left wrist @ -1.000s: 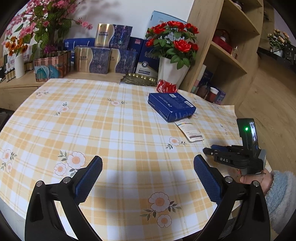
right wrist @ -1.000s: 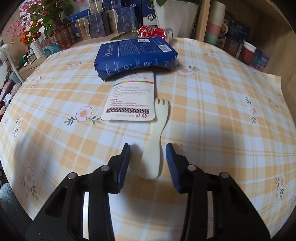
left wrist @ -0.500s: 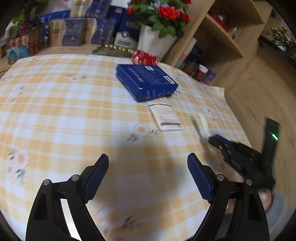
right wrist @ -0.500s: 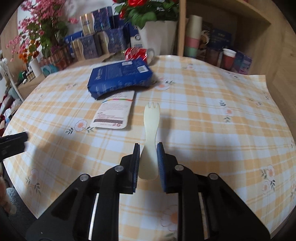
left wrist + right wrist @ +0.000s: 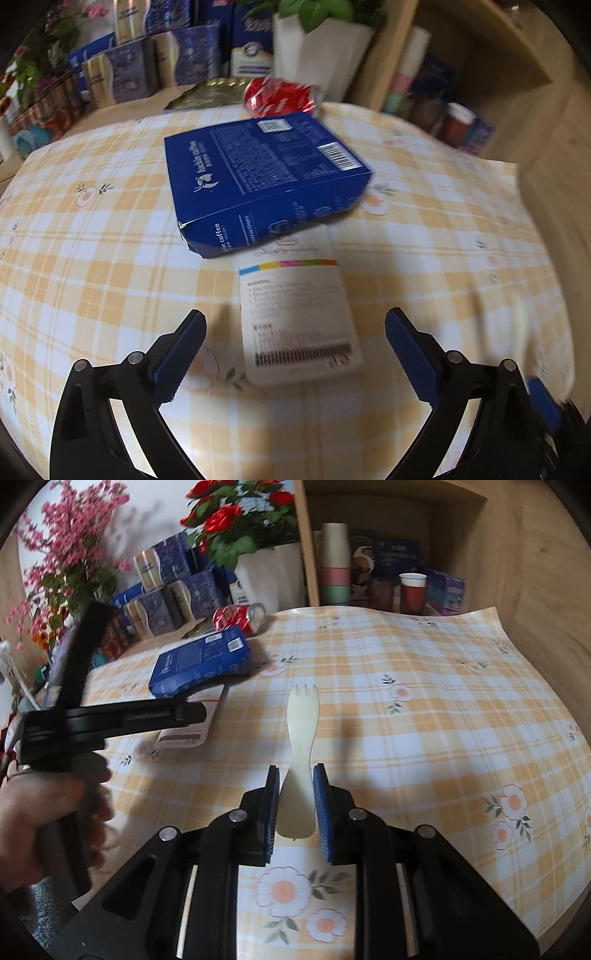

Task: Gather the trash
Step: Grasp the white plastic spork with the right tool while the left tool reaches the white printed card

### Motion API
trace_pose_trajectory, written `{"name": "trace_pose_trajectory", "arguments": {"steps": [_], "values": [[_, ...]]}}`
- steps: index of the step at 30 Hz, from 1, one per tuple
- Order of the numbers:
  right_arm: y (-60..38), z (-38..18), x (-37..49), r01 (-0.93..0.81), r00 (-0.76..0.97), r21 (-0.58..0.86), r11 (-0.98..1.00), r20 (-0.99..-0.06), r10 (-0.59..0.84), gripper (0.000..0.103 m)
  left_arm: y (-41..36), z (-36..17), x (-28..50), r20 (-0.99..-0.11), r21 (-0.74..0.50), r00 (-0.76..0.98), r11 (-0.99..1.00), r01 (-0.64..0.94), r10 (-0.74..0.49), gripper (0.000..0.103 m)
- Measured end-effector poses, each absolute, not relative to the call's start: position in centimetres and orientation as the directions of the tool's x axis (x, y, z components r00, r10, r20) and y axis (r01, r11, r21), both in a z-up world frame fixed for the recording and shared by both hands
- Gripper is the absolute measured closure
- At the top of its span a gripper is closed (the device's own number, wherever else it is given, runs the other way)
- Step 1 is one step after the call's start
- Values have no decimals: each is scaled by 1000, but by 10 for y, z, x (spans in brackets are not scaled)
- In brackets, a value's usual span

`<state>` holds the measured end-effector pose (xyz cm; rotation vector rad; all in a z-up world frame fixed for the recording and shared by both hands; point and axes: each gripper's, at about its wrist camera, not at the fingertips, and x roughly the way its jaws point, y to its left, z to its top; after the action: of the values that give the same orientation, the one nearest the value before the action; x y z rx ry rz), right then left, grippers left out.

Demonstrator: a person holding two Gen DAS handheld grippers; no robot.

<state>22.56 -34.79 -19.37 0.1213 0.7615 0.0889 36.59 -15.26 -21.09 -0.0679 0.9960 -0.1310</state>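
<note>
The right tool [image 5: 295, 805] is clamping the handle of a cream plastic spork [image 5: 300, 746], whose tined end is pointing away over the yellow-and-white checked surface [image 5: 424, 709]; it seems to be lifted clear of the cloth, though I cannot tell that for certain. The left tool [image 5: 295, 350] is hanging wide open with nothing between its blue pads, straddling the near end of a flat white paper packet with a coloured stripe and a barcode [image 5: 299, 314]. That packet is lying on the surface, its far end tucked just under a dark blue coffee carton [image 5: 258, 177], and a crushed red drink can [image 5: 277, 98] is lying beyond the carton at the surface's far edge.

Risks, as I judge them: the packet is thin and flat, so the left pads may be sliding over it and pinching only cloth, or dragging the cloth into a ruck. Pulling it could also be tugging the carton along, since the carton is overlapping it. The spork is being gripped only near its butt, so a quick swing could be pivoting it out of the right pads.
</note>
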Motion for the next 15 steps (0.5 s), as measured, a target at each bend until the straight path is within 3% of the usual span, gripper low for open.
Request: {"name": "trace_pose_trajectory", "arguments": {"steps": [10,11,12,15], "values": [[-367,-190,213,-21,735,164,986,-666,126,81,-166,-229,386,-855,16,519,1000,25,1,10],[-367,-190,213,-20,734,165,986,-667,126,81,-166,-229,386,-853,25,521,999,31,6,15],[-367,-190,212,-20,733,167,986,-668,128,81,-164,-227,384,-848,24,530,998,50,-6,28],[-364,-190,207,-24,734,172,985,-666,134,81,-159,-223,374,-850,3,522,992,124,-63,38]]}}
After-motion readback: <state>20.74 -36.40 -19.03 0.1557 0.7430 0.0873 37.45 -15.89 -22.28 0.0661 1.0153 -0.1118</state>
